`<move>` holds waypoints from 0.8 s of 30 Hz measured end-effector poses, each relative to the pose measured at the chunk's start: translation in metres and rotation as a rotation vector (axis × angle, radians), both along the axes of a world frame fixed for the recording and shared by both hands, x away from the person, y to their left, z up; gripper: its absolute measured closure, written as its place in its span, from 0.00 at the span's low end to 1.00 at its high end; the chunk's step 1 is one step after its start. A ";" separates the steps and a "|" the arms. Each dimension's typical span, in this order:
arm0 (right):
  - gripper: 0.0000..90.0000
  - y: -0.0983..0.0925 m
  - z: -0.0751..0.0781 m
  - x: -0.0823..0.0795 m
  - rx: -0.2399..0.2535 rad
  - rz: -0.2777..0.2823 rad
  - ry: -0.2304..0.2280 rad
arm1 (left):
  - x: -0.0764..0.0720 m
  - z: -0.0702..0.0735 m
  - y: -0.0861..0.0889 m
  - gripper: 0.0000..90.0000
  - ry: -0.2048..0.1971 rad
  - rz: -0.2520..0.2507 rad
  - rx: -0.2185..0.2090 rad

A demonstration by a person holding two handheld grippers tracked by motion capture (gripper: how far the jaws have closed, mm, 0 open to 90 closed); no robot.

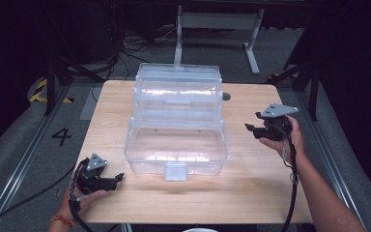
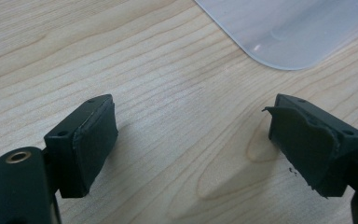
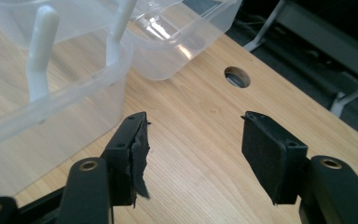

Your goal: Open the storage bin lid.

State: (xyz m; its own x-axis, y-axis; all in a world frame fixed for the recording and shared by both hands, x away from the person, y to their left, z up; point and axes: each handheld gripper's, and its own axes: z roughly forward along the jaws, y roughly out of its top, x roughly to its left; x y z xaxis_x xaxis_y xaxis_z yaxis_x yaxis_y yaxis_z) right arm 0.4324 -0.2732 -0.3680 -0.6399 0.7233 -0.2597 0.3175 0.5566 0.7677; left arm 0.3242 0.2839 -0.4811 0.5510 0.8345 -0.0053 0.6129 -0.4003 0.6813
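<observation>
Both my tools, left (image 1: 118, 178) and right (image 1: 249, 128), gape empty; clear box (image 1: 176, 140) light, careless nudge may skid it across tabletop (image 1: 251, 193).

Black claws (image 1: 117, 178) with grey triangular plates, trailing black cables, torn rubber pads (image 2: 93, 140).

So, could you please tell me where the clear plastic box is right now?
In the high view the clear plastic box stands open at the middle of the wooden table, between the left claw and the right claw.
</observation>
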 end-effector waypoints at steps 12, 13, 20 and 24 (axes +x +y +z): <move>0.43 -0.023 -0.032 -0.044 0.010 0.001 -0.004 | 0.000 0.000 0.000 0.17 0.000 0.001 0.000; 0.43 -0.024 -0.034 -0.047 0.003 -0.001 -0.005 | 0.000 0.000 0.000 0.17 0.000 0.001 0.000; 0.42 -0.035 -0.043 -0.065 0.011 -0.009 -0.019 | 0.000 0.000 0.000 0.17 -0.001 0.003 0.002; 0.41 -0.042 -0.053 -0.076 0.006 -0.012 -0.009 | 0.000 0.000 -0.001 0.17 -0.003 0.003 0.000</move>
